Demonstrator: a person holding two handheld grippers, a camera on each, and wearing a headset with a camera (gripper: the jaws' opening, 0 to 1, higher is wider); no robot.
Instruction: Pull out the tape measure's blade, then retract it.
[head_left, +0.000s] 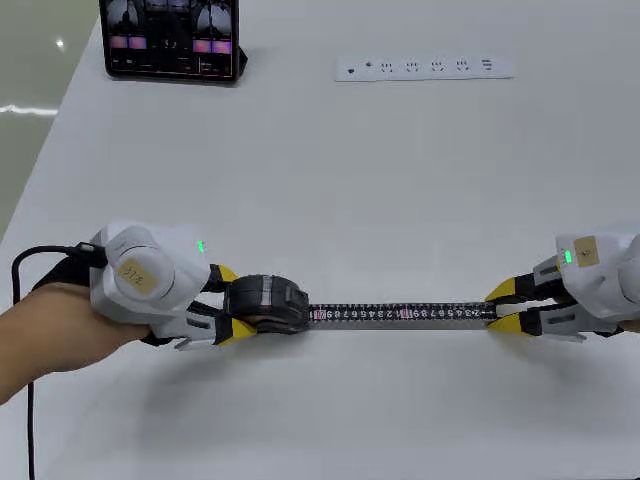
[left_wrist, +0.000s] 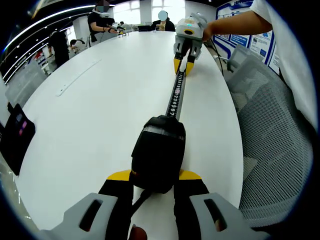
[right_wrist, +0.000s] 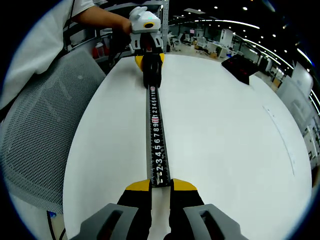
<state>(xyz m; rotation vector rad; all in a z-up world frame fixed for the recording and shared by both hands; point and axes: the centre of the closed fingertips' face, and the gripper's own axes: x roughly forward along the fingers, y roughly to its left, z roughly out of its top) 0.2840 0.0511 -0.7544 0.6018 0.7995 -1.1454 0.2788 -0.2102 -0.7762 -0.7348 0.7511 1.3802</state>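
Observation:
A black tape measure case (head_left: 265, 303) rests on the white table, held between the yellow-tipped jaws of my left gripper (head_left: 228, 302). In the left gripper view the case (left_wrist: 159, 152) sits right between the fingers (left_wrist: 119, 176). The dark blade (head_left: 400, 313) with white numbers runs to the right from the case, flat just over the table. My right gripper (head_left: 505, 306) is shut on the blade's end; in the right gripper view the blade (right_wrist: 156, 145) stretches away from my right gripper (right_wrist: 160, 186) toward the case (right_wrist: 151, 75).
A dark tablet (head_left: 172, 38) stands at the table's far left edge. A white power strip (head_left: 425, 68) lies at the far side. A black cable (head_left: 25, 330) trails off the left gripper. A mesh chair (left_wrist: 270, 125) stands beside the table, and people are at its far end.

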